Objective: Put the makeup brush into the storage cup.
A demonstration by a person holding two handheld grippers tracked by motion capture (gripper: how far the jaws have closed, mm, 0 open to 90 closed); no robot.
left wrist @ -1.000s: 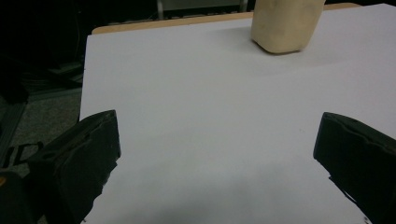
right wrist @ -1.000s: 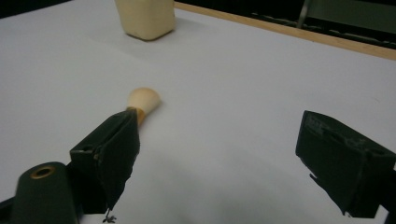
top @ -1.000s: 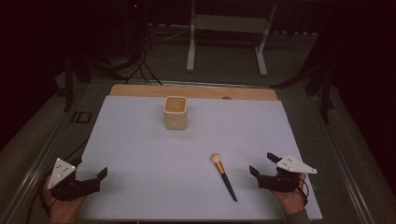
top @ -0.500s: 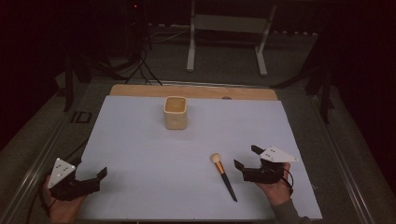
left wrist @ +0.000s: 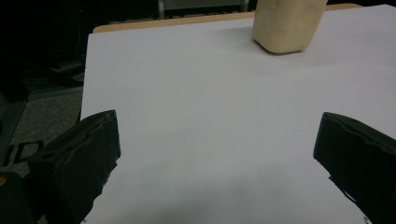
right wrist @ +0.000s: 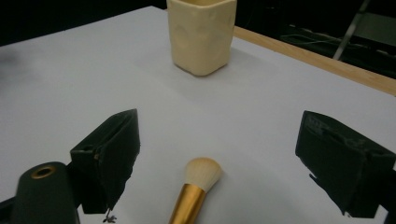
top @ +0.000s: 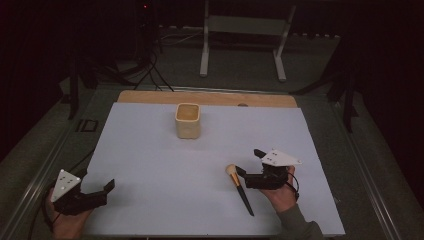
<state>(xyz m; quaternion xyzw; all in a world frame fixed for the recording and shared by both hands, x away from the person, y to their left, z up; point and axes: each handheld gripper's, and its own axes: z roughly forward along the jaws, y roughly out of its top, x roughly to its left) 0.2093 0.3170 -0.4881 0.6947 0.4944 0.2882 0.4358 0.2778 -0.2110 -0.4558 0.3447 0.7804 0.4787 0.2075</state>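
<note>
Right gripper view: the right gripper [right wrist: 219,163] gapes around the makeup brush [right wrist: 196,186].

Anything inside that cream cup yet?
In the high view the cup shows only a shadowed inner wall near its rim; nothing sticks out. Its bottom is hidden. The brush lies on the sheet.

Gold-handled makeup brush [top: 239,187] lies flat on white sheet [top: 150,165].

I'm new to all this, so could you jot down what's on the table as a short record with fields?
surface: white sheet on a table
brush: lies flat, bristles between the right tool's open jaws
cup: cream, upright, far side, apart from the brush
right tool: open, at the brush head, not gripping
left tool: open, near left corner, holding nothing
</note>
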